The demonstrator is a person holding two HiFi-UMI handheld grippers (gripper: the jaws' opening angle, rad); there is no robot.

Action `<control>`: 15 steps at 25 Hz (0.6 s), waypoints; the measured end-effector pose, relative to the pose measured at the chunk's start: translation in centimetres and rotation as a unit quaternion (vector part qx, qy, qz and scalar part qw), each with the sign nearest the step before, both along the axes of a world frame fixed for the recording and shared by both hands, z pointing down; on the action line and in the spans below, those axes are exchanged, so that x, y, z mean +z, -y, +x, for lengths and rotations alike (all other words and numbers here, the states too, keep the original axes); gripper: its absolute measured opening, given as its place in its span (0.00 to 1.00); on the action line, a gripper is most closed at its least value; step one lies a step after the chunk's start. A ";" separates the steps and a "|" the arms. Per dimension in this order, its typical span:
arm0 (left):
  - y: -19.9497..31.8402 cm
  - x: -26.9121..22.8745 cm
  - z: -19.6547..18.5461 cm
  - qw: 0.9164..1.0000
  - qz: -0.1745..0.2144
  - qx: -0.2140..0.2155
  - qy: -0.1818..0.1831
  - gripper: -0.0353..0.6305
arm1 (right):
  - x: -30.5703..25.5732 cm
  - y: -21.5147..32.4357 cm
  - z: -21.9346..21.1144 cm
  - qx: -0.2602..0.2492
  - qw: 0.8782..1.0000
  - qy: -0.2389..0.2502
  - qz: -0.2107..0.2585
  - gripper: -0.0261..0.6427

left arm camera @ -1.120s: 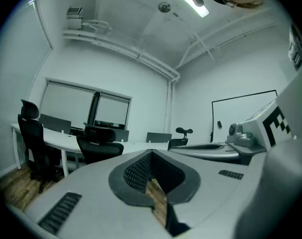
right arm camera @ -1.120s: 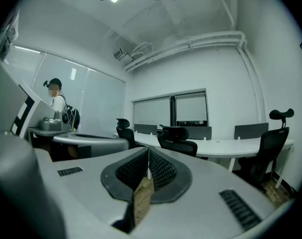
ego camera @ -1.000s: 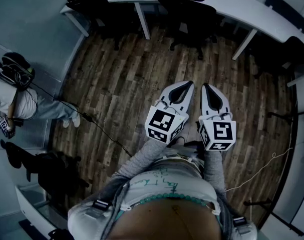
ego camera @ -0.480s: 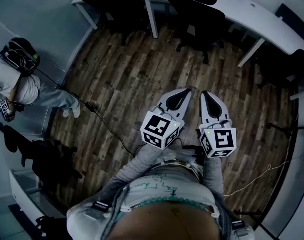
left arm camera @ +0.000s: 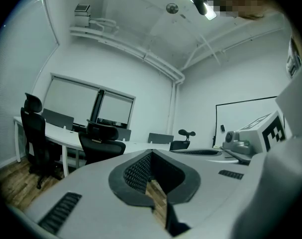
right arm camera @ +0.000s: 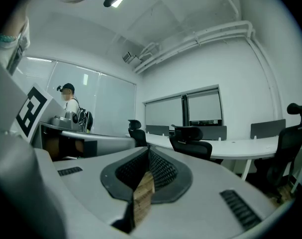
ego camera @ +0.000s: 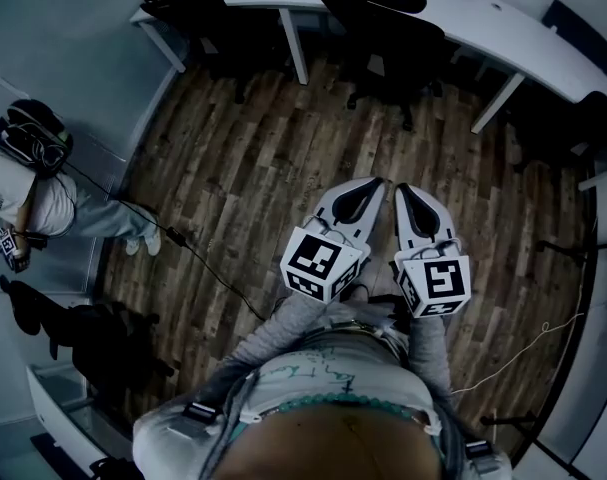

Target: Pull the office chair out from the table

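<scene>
Office chair [ego camera: 383,30] sat tucked under the table [ego camera: 503,25], well apart from our left gripper [ego camera: 366,186] and right gripper [ego camera: 408,192], both with jaws together and empty; we judged the approach to be the step in hand, needing next to close in and open the jaws around its backrest.

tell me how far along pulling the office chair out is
Done: nothing yet. The office chair sits pushed in at the table. In hand: the left tool and right tool are both shut and empty, side by side over the wood floor, well short of the chair. Left: approach, grip the chair and draw it clear of the table.
</scene>
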State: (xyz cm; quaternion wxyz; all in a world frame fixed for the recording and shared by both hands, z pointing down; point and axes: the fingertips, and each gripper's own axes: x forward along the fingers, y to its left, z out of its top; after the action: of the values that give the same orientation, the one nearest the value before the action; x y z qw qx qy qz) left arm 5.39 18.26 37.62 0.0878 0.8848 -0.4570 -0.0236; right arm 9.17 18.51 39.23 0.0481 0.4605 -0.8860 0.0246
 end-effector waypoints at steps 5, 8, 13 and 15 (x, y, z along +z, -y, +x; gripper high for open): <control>3.8 -0.5 -1.3 1.000 0.003 0.022 -0.009 0.07 | -0.5 3.1 -1.2 0.030 1.000 -0.010 0.004 0.07; 6.2 -0.5 -2.0 0.999 0.003 0.031 -0.011 0.07 | -0.7 5.4 -2.0 0.034 0.999 -0.006 0.001 0.07; 10.1 -0.4 -4.3 0.999 0.001 0.034 -0.009 0.07 | -0.8 9.2 -4.1 0.034 0.999 -0.003 0.005 0.07; 11.7 -0.6 -5.2 0.999 0.002 0.036 -0.009 0.07 | -1.2 10.7 -5.0 0.038 0.999 -0.006 0.010 0.07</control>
State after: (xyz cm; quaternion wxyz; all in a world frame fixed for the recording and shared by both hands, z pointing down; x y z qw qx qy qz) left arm 0.23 6.60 37.02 0.0907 0.9009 -0.4235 -0.0297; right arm 4.18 7.82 38.02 0.0476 0.4947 -0.8676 0.0150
